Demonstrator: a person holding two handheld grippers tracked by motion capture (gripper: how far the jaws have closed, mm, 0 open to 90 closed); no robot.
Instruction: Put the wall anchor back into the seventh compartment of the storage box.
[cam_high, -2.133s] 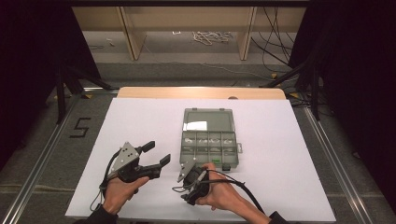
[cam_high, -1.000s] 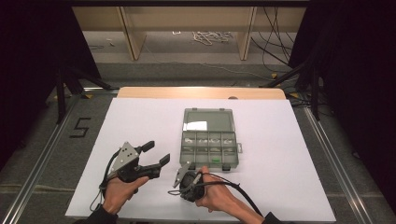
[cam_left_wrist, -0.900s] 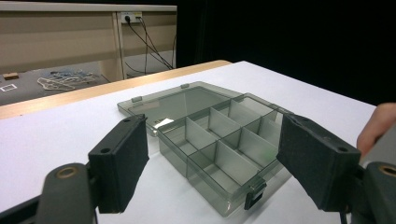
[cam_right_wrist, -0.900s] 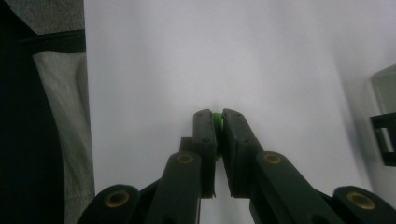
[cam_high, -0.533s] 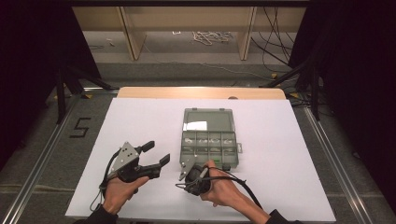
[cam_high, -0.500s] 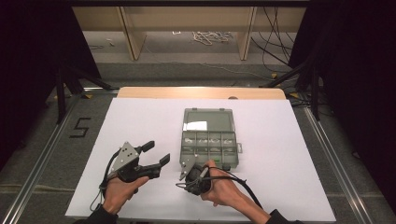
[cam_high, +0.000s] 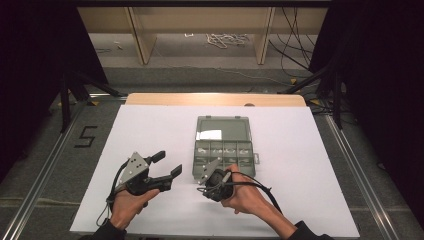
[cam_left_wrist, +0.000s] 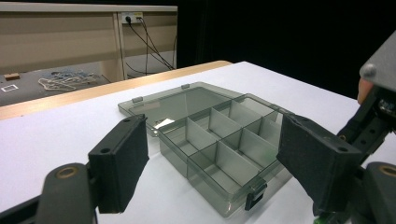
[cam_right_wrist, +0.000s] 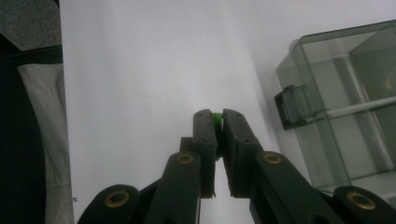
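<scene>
White sheeting covers the table (cam_high: 150, 130), matte and smooth, with a band of pale wood showing along its far edge and grey floor with loose cables beyond. Near the middle lies a compartment box (cam_high: 223, 145) of smoky, translucent grey plastic. Its flat lid is swung fully open and rests on the table on the far side, where it catches a bright glare. Thin upright dividers split the tray into small rectangular cells, and a dark clasp sits on its near wall (cam_left_wrist: 254, 193).

The left gripper (cam_high: 167, 166) is held above the table to the left of the box, well apart from it. Its two black jaws stand wide apart with nothing between them; in the left gripper view their pads (cam_left_wrist: 123, 163) look blocky and rubbery, with brass-coloured pivots behind them.

The right gripper (cam_right_wrist: 218, 125) hovers just in front of the box's near left corner (cam_right_wrist: 299, 93), over the bare sheeting. Its jaws are drawn almost together, pinching a small bright green piece (cam_right_wrist: 217, 119) at their tips. Only a sliver of the green shows, so its shape cannot be told.
</scene>
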